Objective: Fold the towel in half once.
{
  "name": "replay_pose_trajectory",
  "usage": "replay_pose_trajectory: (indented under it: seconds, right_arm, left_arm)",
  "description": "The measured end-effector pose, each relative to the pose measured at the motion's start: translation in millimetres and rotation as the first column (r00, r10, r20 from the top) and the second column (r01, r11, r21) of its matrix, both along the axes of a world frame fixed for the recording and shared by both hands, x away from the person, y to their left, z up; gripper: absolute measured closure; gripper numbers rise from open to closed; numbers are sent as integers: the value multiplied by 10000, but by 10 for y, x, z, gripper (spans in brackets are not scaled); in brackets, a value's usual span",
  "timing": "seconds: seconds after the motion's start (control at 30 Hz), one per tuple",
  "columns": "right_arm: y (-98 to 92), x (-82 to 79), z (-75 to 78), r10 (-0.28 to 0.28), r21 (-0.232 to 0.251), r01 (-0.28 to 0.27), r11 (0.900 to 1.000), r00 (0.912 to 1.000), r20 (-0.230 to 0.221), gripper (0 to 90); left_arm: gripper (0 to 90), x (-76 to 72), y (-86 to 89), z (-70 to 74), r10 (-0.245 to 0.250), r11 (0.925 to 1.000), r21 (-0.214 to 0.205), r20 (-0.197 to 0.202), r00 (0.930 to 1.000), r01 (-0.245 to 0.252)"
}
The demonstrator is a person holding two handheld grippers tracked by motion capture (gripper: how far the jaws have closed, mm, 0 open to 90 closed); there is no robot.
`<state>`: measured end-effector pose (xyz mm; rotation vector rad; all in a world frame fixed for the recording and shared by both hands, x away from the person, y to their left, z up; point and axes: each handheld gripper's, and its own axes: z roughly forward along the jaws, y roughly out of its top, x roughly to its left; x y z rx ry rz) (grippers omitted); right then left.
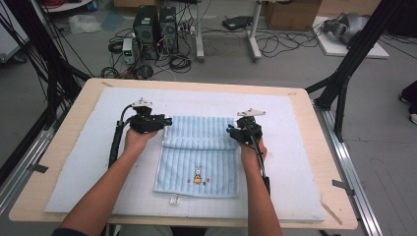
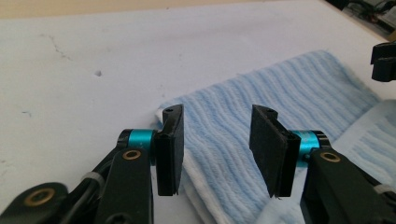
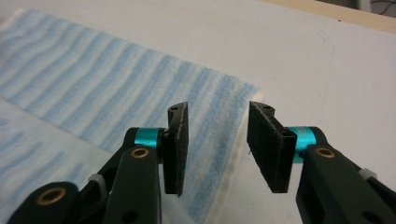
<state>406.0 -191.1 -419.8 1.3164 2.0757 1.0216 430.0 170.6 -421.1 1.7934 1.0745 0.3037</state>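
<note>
Both gripper views: jaws apart over towel (image 2: 261, 126); high view adds bunny print (image 1: 197, 173).

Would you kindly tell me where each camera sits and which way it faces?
High view: above the person's side, facing forward and down on the table; forearms, both claws.
Left gripper view: on the left claw, facing the towel's folded end; open jaws.
Right gripper view: on the right claw, facing the towel edge; open jaws.
Shared: the towel.

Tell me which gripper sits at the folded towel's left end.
The left gripper, jaws open beside the blue towel fold's left end; the right gripper sits at the opposite end, also open.
</note>
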Motion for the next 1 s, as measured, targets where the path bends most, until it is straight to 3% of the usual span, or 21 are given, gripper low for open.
replay_pose_trajectory:
  seconds: [0.1,0.23,0.37,0.47,0.57,0.63,0.67,0.73,0.9,1.0]
  right_arm:
    - [-51,-79,40,317,396,-317,9987,9995,18,566]
    - [-146,-187,90,400,1026,-416,9938,9990,179,564]
    - [-191,-227,90,783,1090,-754,9912,9967,-222,561]
    - [-175,-251,39,1121,1076,-1068,9884,9927,-445,575]
    - [-135,-275,-57,1366,849,-1299,9879,9875,-784,587]
    - [-126,-285,-140,1465,689,-1393,9878,9827,-1136,682]
    - [-134,-293,-171,1537,766,-1446,9865,9795,-1304,757]
    - [-155,-330,-197,1658,822,-1568,9842,9790,-1184,813]
    - [-188,-476,-128,1703,894,-1643,9824,9833,-643,822]
    - [-179,-561,-78,1836,913,-1796,9795,9823,-370,822]
  left_arm:
    - [517,-111,31,-20,-430,9978,-506,-192,9989,420]
    - [514,-249,43,-74,-756,9966,-341,-135,9970,751]
    - [514,-305,20,-127,-1051,9938,-403,-264,9941,1040]
    - [527,-342,-30,-161,-1444,9893,-274,-543,9880,1431]
    - [609,-374,-84,-177,-1708,9850,133,-704,9828,1721]
    - [789,-393,-119,-189,-1800,9793,778,-860,9799,1867]
    - [894,-407,-133,-194,-1877,9767,881,-912,9780,1957]
    - [895,-452,-141,-192,-1867,9781,820,-602,9806,1913]
    - [897,-567,-66,-164,-1719,9845,302,-211,9849,1725]
    - [897,-620,-46,-136,-1726,9846,263,-32,9850,1727]
